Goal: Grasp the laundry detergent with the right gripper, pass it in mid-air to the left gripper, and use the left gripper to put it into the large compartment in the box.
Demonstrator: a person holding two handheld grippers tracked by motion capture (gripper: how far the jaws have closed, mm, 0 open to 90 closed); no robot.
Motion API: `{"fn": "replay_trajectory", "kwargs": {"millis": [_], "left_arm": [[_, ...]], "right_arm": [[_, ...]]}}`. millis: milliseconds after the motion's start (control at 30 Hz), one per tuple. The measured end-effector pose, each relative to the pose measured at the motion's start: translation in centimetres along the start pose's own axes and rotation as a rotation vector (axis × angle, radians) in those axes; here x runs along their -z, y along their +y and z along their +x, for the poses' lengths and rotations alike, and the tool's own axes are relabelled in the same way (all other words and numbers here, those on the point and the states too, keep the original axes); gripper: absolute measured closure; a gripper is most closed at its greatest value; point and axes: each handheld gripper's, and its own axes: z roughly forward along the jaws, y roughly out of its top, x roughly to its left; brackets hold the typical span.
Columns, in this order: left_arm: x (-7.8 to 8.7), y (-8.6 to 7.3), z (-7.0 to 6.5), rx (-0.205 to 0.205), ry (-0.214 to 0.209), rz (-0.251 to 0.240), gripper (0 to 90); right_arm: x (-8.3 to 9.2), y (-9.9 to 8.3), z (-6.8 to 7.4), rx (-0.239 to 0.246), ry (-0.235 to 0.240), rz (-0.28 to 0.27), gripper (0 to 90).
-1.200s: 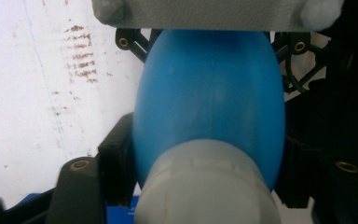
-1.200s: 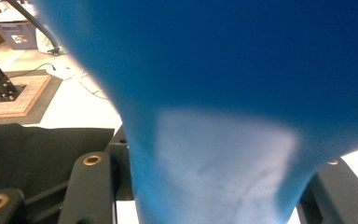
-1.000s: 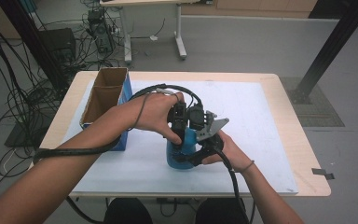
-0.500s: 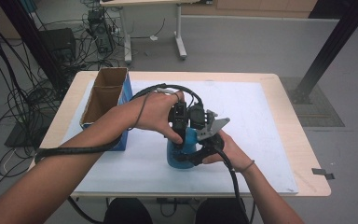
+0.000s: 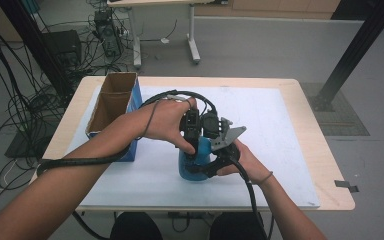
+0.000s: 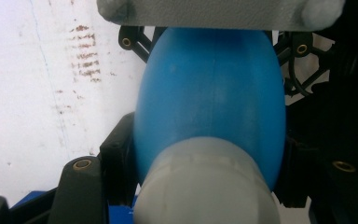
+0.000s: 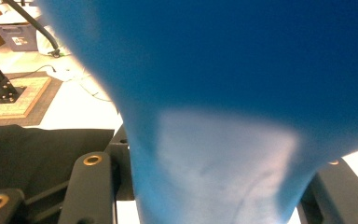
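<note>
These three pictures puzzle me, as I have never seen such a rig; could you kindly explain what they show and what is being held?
A person sits at a table and holds a hand-operated gripper in each hand. The high view looks down from above; each of the other two views comes from a camera riding on a gripper, looking along its black jaws. Both the left gripper and the right gripper are clamped on one blue bottle with a pale cap, on a white mat. An open cardboard box stands at the left.
</note>
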Motion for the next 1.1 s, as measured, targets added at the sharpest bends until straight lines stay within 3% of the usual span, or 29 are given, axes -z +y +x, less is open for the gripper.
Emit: {"fn": "replay_trajectory", "kwargs": {"millis": [1100], "left_arm": [[0.20, -0.42, 0.03, 0.002, 0.004, -0.011, 37.7]], "right_arm": [[-0.05, 0.16, -0.02, 0.001, -0.004, -0.006, 42.9]]}}
